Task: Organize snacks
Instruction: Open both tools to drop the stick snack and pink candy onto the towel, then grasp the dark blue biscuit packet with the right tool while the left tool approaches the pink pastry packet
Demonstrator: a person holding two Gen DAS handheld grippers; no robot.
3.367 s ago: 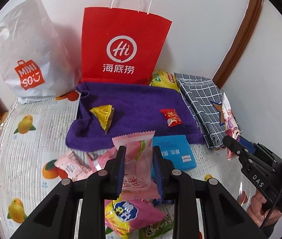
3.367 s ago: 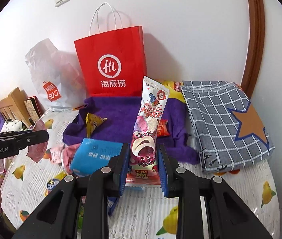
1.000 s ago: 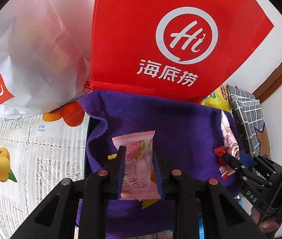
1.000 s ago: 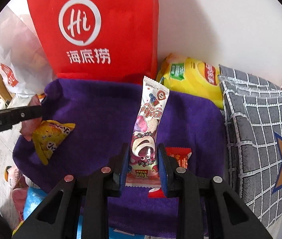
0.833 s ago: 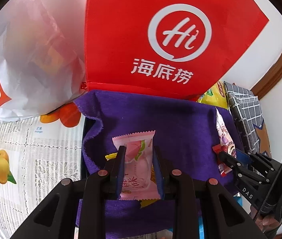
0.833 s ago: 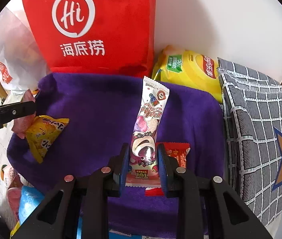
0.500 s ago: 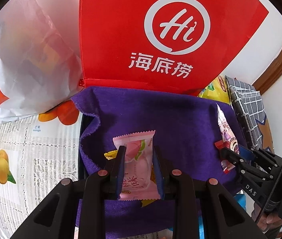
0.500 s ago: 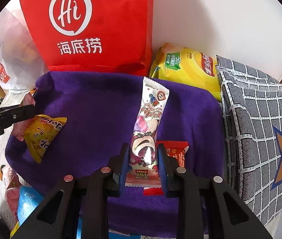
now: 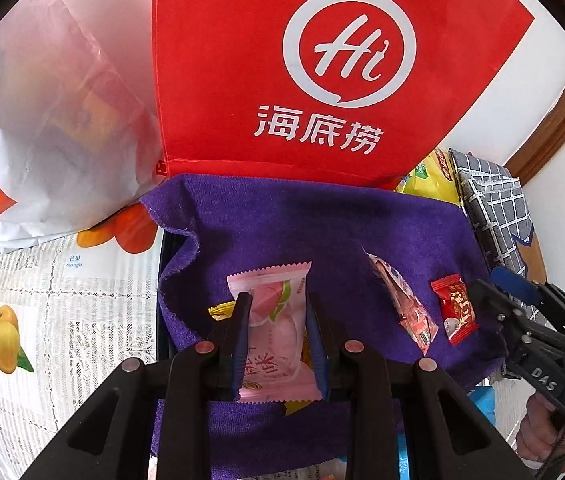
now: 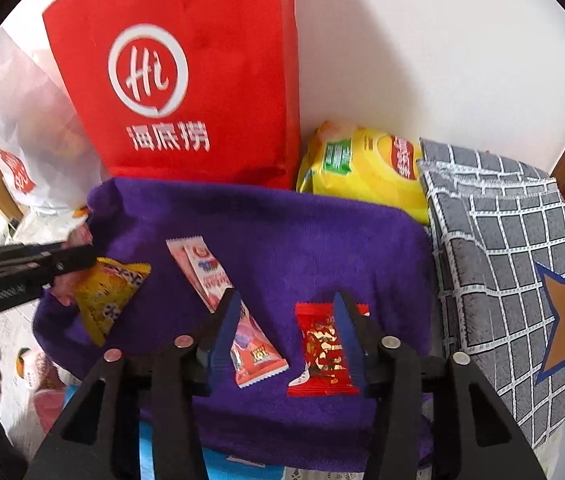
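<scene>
1. Left gripper [image 9: 276,336]: fingers clenched on the pink peach snack packet [image 9: 272,332], held above the purple towel [image 9: 302,224];
2. Right gripper [image 10: 286,336]: fingers opening, nothing pressed between them; the long pink snack stick [image 10: 222,300] lies flat on the towel beside the red candy packet [image 10: 322,352];
3. Yellow triangular snack [image 10: 110,292] rests at the towel's left end; red paper bag [image 10: 186,80] stands behind.

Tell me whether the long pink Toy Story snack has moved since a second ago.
Yes. The long pink snack has left the right gripper, whose jaws are opening, and now lies tilted on the purple towel, left of the red candy.
</scene>
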